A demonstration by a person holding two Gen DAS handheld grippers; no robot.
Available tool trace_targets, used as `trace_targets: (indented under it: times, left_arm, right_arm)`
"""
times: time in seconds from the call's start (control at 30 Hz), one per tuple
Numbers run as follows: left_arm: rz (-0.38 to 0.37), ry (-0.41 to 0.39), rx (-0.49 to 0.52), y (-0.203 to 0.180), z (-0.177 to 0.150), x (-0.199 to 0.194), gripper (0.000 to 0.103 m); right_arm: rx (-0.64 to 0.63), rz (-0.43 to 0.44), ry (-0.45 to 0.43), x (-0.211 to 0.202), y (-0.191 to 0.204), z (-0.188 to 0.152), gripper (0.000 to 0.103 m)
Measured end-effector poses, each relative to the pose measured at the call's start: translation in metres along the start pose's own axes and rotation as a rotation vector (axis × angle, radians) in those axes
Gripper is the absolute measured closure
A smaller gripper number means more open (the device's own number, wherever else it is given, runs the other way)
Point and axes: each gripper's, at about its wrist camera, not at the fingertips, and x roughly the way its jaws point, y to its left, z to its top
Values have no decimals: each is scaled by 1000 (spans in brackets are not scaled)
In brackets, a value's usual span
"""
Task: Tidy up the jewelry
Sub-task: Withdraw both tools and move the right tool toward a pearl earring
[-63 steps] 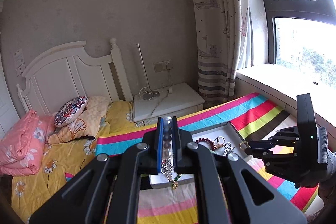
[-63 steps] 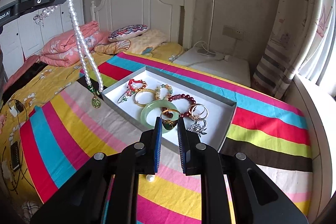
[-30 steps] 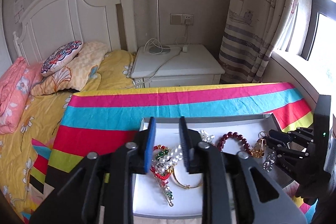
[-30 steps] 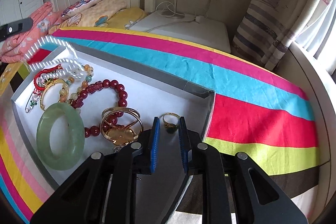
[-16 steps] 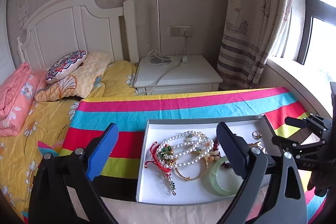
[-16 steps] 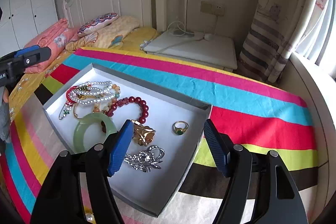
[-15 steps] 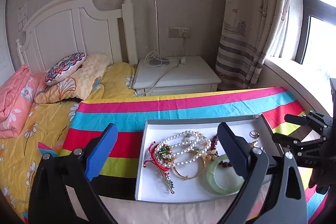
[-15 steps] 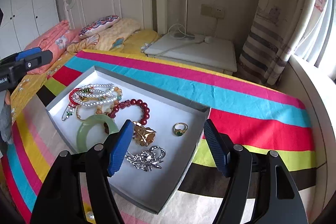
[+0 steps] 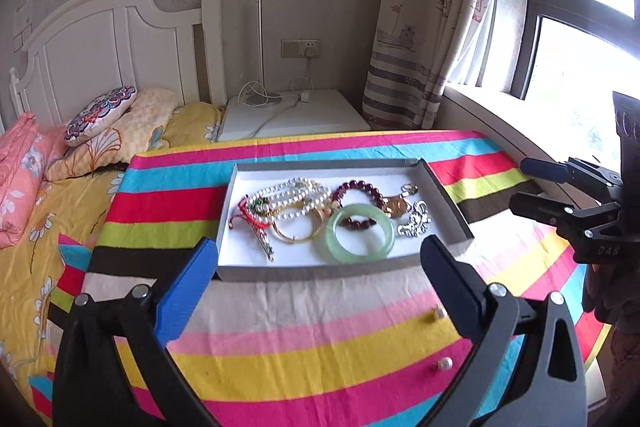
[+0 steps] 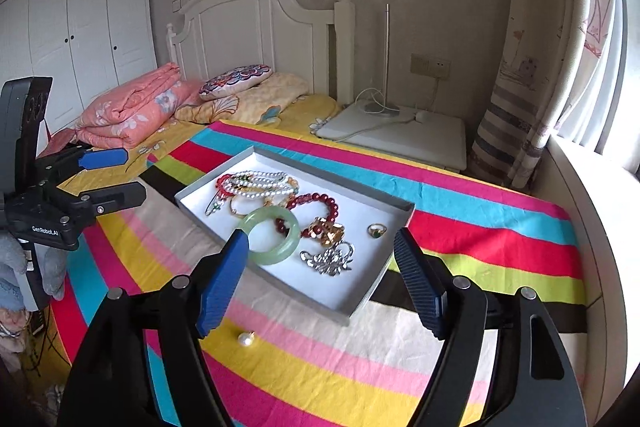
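Striped cloth [image 9: 280, 359] covers the bed; white tray [image 9: 448, 203] sits mid-cloth. Inside it lie the pearl necklace [image 9: 292, 195], red bead bracelet [image 9: 358, 187], green bangle [image 9: 360, 233], silver brooch [image 10: 328, 259] and ring [image 10: 377, 230]. Left gripper [image 9: 316, 283]: jaws opening, nothing between them. Right gripper [image 10: 320, 275]: jaws opening, empty. Two loose pearl earrings [image 9: 440, 313] lie on the cloth outside the tray. Likely next step: collect those. Approach steeply, straddle one pearl, close gently; it looks apt to roll.

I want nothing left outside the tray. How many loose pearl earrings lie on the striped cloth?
2. One pearl earring lies on the pale stripe below the tray; the other nearer the camera on the yellow stripe. Gripper fingers may hide more.
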Motion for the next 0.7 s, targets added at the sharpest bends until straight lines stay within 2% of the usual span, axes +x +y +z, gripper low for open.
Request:
trace_targets:
  times: [0.1,0.37,0.57,0.63,0.7]
  left_arm:
    - [-5,14,17,-7,-27,-10,3]
    - [-47,72,22,-24,-93,-17,3]
    - [-35,112,54,-39,-117,-7,3]
    - [-14,115,84,-43,-119,-3,3]
    - [-7,118,103,-47,-122,-1,3]
  right_arm:
    - [-25,-14,28,1,14,-21,29]
    - [-14,32,127,26,37,-68,29]
    - [-52,27,195,48,53,-79,30]
    - [-78,21,211,54,59,-78,35]
    - [-103,14,227,58,64,-78,49]
